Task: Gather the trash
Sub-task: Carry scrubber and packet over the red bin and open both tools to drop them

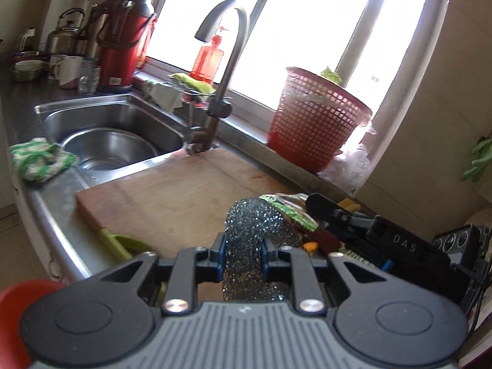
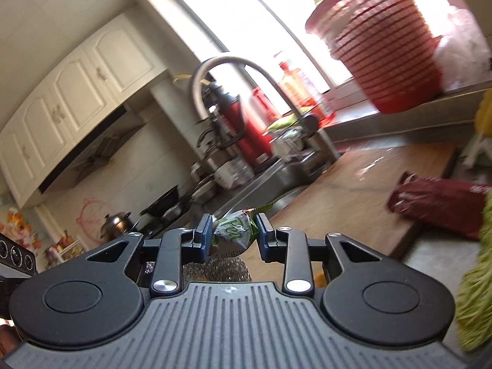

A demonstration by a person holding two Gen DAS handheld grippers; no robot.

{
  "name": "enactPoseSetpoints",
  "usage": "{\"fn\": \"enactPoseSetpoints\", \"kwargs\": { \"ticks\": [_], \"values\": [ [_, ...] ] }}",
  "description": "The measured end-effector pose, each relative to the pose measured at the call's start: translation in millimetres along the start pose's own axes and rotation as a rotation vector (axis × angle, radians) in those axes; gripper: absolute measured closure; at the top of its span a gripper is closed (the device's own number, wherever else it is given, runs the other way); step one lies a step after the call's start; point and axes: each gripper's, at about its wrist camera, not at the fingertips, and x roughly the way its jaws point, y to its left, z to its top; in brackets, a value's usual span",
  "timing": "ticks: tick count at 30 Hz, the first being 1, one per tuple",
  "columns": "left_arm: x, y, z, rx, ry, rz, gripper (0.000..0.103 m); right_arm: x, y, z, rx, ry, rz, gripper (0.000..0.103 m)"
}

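Scourer (image 1: pixel 249 240), springy and light, sits pinched in left jaws; right jaws pinch a crinkly, slippery wrapper (image 2: pixel 235 235).

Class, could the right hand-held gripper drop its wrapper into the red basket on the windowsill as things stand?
Probably yes. The right hand-held gripper holds the wrapper, and the red basket stands ahead across the cutting board with nothing between. But its rim sits higher, so the gripper must rise first.
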Motion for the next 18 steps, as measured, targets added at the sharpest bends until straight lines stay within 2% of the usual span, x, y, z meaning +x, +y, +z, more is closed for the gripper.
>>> {"fn": "enactPoseSetpoints", "kwargs": {
  "ticks": [8, 18],
  "values": [
    [-45, 51, -15, -0.032, 0.013, 0.126, 0.084, 25, 45, -31, -0.062, 0.101, 0.062, 0.067],
    [-78, 115, -51, -0.09, 0.046, 0.28, 0.084, 55, 95, -73, -0.112, 0.174, 0.068, 0.068]
  ]
}}
